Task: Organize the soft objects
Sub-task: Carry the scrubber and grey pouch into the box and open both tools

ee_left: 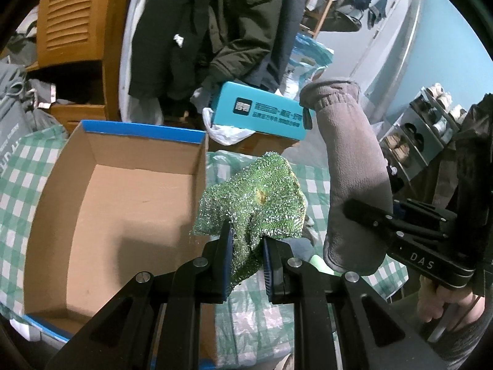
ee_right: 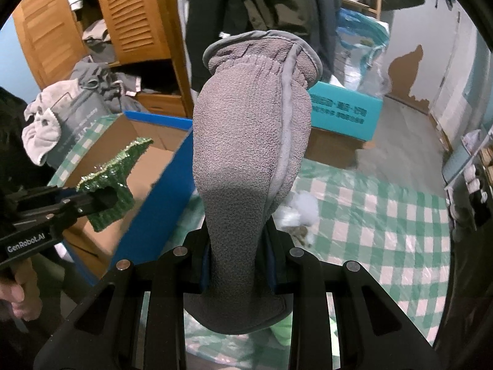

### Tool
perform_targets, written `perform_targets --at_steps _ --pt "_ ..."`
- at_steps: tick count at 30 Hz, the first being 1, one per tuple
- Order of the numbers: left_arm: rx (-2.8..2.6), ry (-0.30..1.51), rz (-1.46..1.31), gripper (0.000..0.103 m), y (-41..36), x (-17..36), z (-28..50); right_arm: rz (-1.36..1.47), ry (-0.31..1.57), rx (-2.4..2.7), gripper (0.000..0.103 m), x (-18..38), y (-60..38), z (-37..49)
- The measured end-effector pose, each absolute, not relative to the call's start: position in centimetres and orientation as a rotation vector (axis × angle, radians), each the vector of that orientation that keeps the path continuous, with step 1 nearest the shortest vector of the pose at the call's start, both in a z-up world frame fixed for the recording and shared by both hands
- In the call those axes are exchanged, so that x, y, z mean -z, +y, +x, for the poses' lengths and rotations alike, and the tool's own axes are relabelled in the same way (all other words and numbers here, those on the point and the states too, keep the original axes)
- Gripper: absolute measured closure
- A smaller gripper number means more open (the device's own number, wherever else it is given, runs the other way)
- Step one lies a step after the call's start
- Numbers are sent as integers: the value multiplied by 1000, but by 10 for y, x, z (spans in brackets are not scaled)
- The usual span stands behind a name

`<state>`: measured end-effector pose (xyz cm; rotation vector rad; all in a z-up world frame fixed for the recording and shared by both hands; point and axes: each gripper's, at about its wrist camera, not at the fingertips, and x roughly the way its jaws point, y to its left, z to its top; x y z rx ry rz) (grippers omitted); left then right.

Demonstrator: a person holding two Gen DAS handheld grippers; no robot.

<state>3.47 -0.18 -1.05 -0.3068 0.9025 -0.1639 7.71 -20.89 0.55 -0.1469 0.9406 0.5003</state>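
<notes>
I have both tools pitched steeply downward over the checked surface (ee_right: 385, 215), side by side. My left tool (ee_left: 246, 243) is clamped almost fully closed on one green glittery scouring cloth (ee_left: 255, 200); the cloth bunches up between the pads and fans out above them, hanging in the air just beside the right wall of the cardboard box (ee_left: 107, 185). From the right wrist view I see that same tool (ee_right: 101, 199) coming in from the left edge, with a hand (ee_right: 12, 296) under its handle.

My right tool (ee_right: 238, 265) is closed nearly as far on one grey fleece glove (ee_right: 246, 141), pinched low on its body so that the elastic cuff stands up and away from me. In the left wrist view the right tool (ee_left: 357, 209) reaches in from the right, with the glove (ee_left: 351, 160) upright.

Count: two tools, one cloth, one glove, one open box with a blue rim, one teal carton (ee_left: 262, 114) lying behind it, and one white fluffy tuft (ee_right: 300, 208) on the surface beside the glove.
</notes>
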Motion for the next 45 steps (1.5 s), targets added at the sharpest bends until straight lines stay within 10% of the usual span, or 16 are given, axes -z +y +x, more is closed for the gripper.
perform_targets --at_steps 41,45 --pt "-137 985 -433 86 127 58 17 -286 1087 -738 76 40 -22 88" --pt "-163 1007 -442 84 132 62 17 -293 1092 -741 49 42 -16 88"
